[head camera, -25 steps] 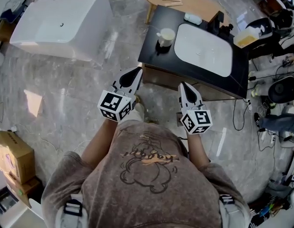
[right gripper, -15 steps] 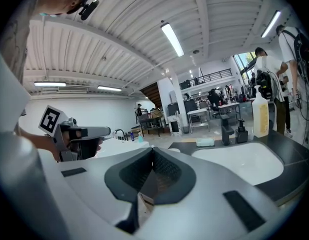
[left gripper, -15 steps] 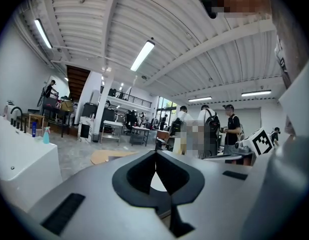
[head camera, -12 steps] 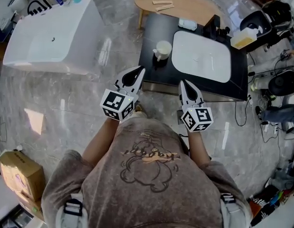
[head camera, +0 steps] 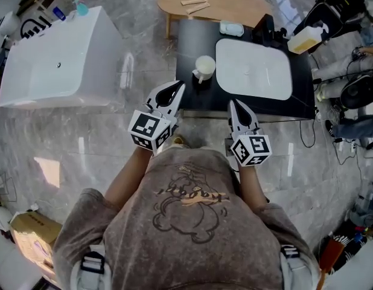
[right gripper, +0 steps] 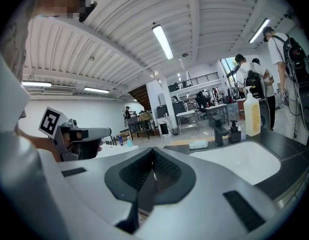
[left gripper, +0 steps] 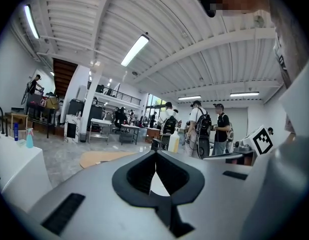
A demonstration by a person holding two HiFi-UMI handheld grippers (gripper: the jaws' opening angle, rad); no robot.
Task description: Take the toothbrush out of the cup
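A black worktop (head camera: 189,41) is seen from above on a marbled floor (head camera: 102,156), and a white sink (head camera: 254,68) is let into most of its right part. The cup (head camera: 204,66), pale and with a handle, is placed on the worktop's left part, between the left edge and the sink's rim, about midway between the far and near edges. The toothbrush is too small to be made out in the cup in any view. Along the far edge a pale block of soap (head camera: 232,28) and a black tap (head camera: 265,26) are set, and a yellowish bottle (head camera: 307,40) is stood at the far right corner. The left gripper (head camera: 173,89) is held at the worktop's near left corner, short of the cup and apart from it. In its own view its jaws are pressed together at the tips, with nothing caught between them. The right gripper (head camera: 233,104) is held at the near edge, in front of the sink. Its jaws are likewise brought fully together on nothing. Both grippers are pointed towards the worktop, side by side and well apart from each other, and a cube with square markers is carried at the back of each. A white bathtub (head camera: 54,65) is seen well to the left of the worktop, and an oval wooden table (head camera: 216,2) is placed just beyond the far edge. A cardboard box (head camera: 32,240) is laid on the floor at the picture's lower left. Several people are seen standing far off in the hall in both gripper views.
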